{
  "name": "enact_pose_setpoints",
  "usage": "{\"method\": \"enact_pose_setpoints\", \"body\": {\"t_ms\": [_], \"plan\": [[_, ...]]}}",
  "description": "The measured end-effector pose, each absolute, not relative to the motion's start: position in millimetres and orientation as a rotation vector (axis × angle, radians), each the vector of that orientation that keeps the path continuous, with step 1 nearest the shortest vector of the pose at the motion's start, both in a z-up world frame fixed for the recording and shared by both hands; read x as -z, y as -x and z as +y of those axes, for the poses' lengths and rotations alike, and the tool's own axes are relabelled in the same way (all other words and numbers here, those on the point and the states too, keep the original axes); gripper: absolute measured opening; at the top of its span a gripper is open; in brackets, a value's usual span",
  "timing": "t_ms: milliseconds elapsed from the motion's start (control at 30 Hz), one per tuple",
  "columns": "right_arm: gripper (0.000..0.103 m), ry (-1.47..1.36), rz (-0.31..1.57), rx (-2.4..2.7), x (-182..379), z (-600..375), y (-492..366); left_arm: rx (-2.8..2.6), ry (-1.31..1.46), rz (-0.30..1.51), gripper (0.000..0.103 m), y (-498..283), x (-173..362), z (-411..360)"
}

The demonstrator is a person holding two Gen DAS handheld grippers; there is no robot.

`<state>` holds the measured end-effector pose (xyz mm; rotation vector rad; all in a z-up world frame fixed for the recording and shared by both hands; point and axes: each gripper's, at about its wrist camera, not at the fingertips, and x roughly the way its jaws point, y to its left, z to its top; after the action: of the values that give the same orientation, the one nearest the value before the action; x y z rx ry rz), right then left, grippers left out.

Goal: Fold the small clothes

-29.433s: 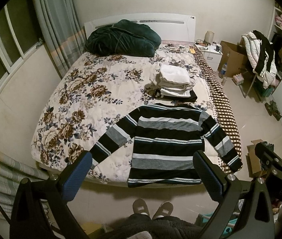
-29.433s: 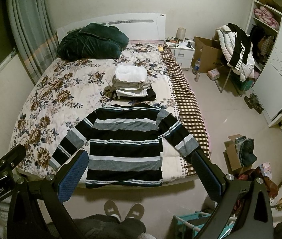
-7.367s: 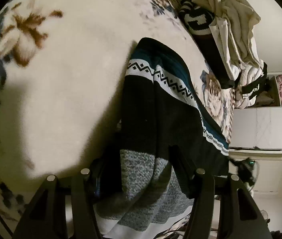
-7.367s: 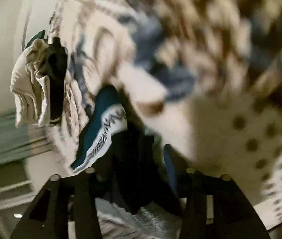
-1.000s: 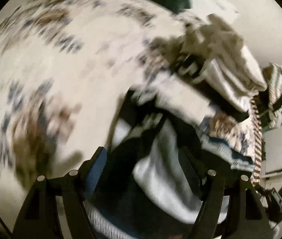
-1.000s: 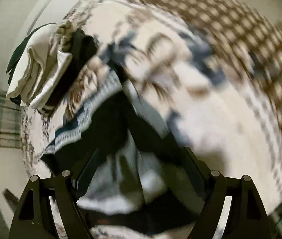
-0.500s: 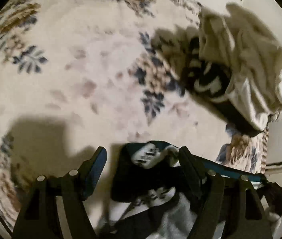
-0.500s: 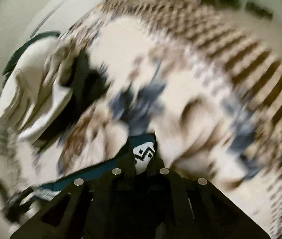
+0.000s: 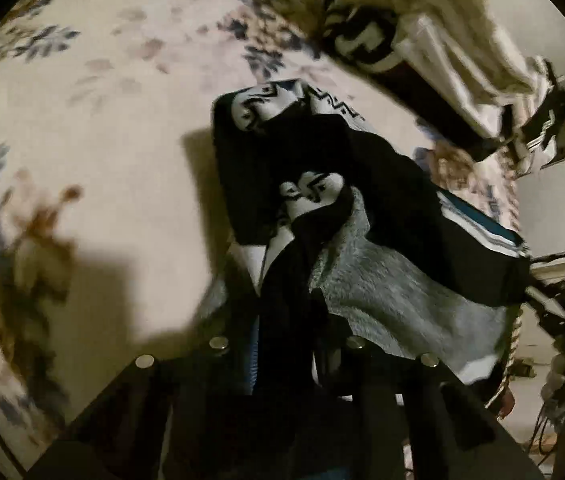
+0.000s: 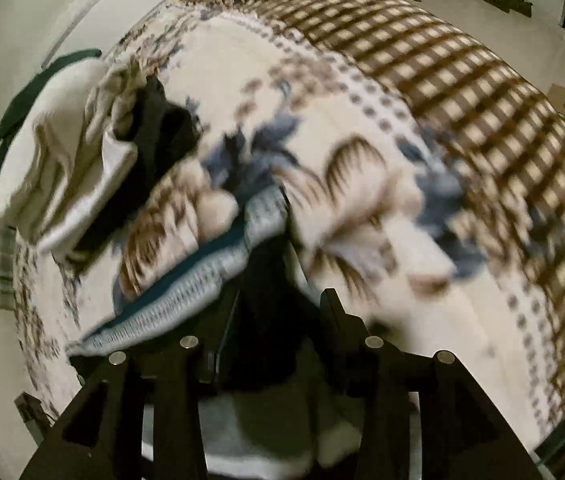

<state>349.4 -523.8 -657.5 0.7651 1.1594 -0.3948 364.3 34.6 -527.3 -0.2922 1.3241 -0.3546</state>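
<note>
Since half a second ago we've dropped onto the sweater (image 9: pixel 362 216) bunched on the bed (image 9: pixel 94 152): left gripper (image 9: pixel 294 320) closing on it, right gripper (image 10: pixel 274 320) opening around it; next, fold it over

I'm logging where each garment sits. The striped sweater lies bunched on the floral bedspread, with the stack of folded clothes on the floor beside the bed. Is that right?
Not quite. The stack of folded clothes sits on the floral bedspread too, not on the floor; the right wrist view shows it resting there just beyond the striped sweater. The sweater is indeed bunched on the bedspread.
</note>
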Motion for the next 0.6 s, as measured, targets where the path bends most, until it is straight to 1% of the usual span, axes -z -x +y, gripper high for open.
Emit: {"method": "enact_pose_setpoints", "body": {"t_ms": [100,200,233,267,300,333,367,400,600], "plan": [[0.043,-0.774,1.201,0.418,663.5,-520.5,-322.7,0.320,0.373,1.350,0.018,-337.2,526.3,57.6],[0.044,-0.796,1.250,0.430,673.0,-518.9,-297.7,0.296,0.423,1.360,0.019,-329.7,526.5,70.2],[0.051,-0.810,1.261,0.430,675.6,-518.3,-288.9,0.306,0.460,1.366,0.019,-330.2,526.3,73.0],[0.059,-0.828,1.265,0.424,677.9,-517.7,-281.8,0.314,0.507,1.377,0.021,-332.0,526.2,75.5],[0.060,-0.858,1.264,0.412,679.7,-517.5,-272.1,0.314,0.527,1.379,0.032,-332.7,524.8,76.8],[0.060,-0.886,1.260,0.406,680.4,-517.8,-263.4,0.320,0.533,1.376,0.040,-333.4,522.1,75.7],[0.060,-0.902,1.259,0.407,681.7,-518.3,-257.4,0.340,0.532,1.367,0.056,-332.9,519.3,74.2],[0.060,-0.914,1.263,0.411,683.3,-518.3,-248.7,0.351,0.524,1.362,0.063,-330.6,517.4,73.7],[0.060,-0.935,1.280,0.425,693.2,-510.9,-224.4,0.353,0.439,1.388,0.063,-321.3,528.4,55.7]]}}
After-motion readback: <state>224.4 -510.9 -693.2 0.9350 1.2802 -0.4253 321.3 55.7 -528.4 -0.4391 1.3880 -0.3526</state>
